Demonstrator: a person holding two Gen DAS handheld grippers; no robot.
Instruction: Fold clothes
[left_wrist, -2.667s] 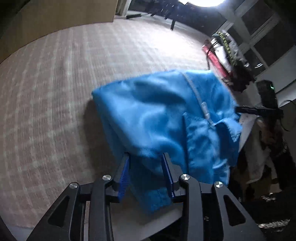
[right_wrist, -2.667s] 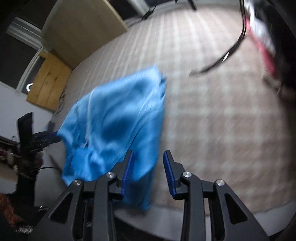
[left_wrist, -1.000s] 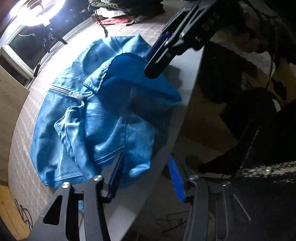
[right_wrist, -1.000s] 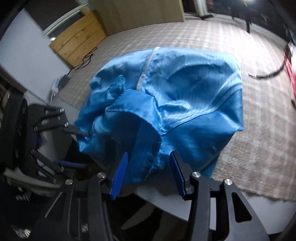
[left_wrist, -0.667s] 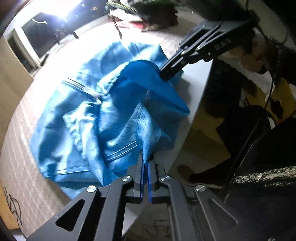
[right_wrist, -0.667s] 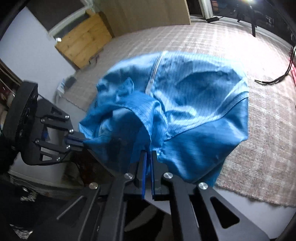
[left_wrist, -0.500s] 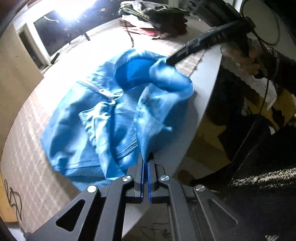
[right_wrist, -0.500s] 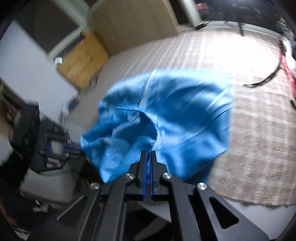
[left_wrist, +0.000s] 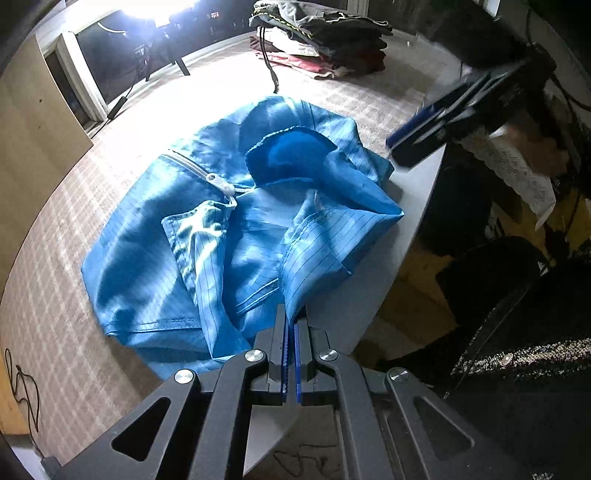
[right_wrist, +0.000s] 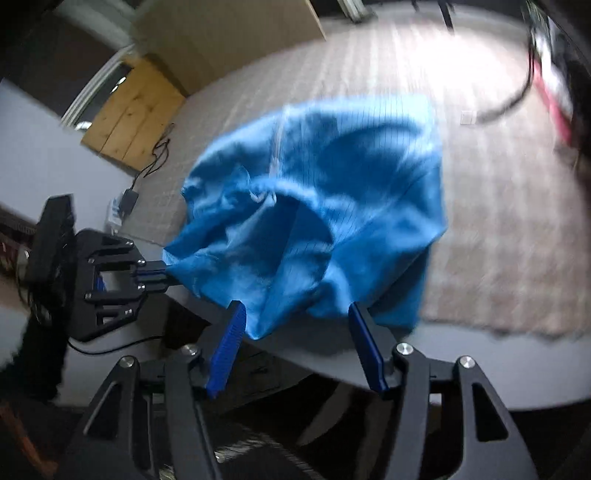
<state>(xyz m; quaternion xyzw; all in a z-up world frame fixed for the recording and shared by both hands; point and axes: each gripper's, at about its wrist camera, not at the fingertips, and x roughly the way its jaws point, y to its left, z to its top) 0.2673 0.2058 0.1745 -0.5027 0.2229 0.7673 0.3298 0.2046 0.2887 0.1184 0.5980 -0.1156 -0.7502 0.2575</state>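
Jacket, thin blue pinstriped fabric with a white zipper, sits crumpled on the woven mat at the grey counter edge; left tongs stay clamped on its hem. Right view's blurry: right tongs have sprung apart, dropping the cloth.

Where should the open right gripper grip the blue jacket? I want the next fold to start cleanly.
Probably the loose near fold of the blue jacket that hangs over the table edge, between the right gripper's open jaws. Come in level from the table's near side: that lobe sticks out free, while the left gripper already pinches the other corner.
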